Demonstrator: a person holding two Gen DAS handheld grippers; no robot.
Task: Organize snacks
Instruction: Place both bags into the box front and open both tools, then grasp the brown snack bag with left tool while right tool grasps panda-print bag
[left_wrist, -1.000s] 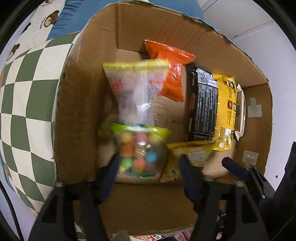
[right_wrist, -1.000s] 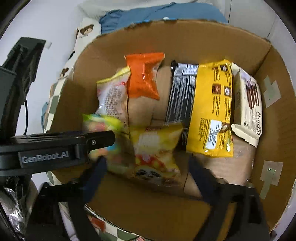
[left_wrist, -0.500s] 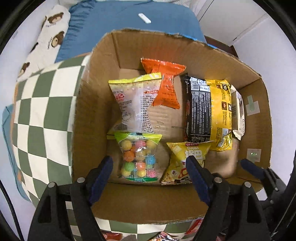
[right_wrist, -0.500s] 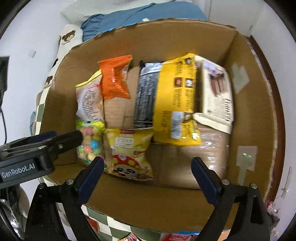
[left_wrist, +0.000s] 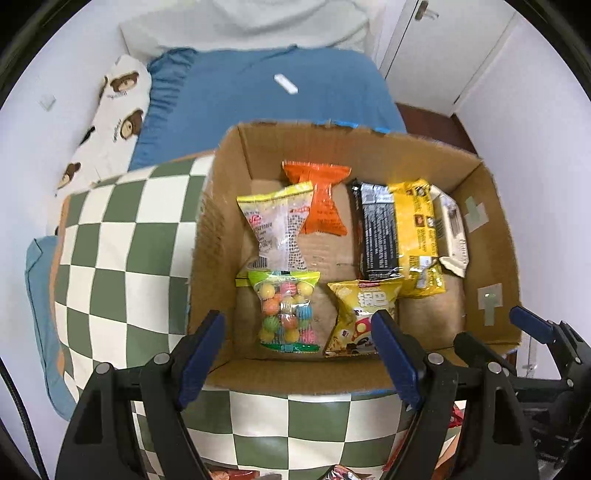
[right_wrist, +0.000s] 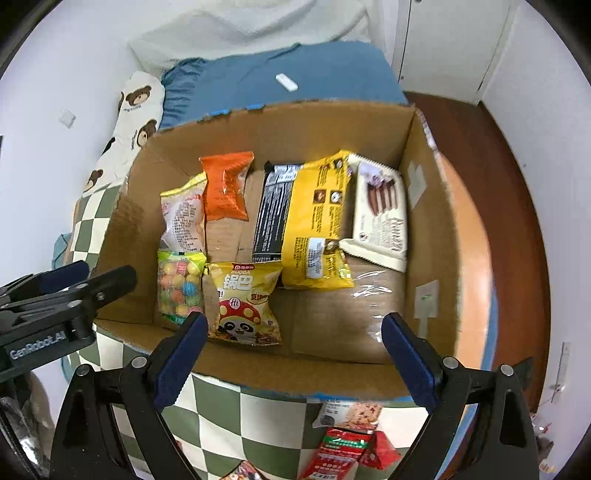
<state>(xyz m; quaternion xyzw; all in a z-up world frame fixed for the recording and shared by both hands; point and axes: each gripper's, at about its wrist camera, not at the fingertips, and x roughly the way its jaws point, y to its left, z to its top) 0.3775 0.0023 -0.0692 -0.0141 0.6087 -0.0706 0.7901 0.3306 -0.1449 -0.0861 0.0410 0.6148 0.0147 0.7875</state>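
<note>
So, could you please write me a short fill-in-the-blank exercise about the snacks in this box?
1. The bag of coloured candy balls lies directly beside the yellow packet with a cartoon ____ on it.
2. The snacks lie inside a ____ box.
3. The orange packet lies at the box's ____ end, away from the grippers.
4. Both the left gripper and the right gripper are empty, with jaws ____.

Missing words: panda; cardboard; far; open
</note>
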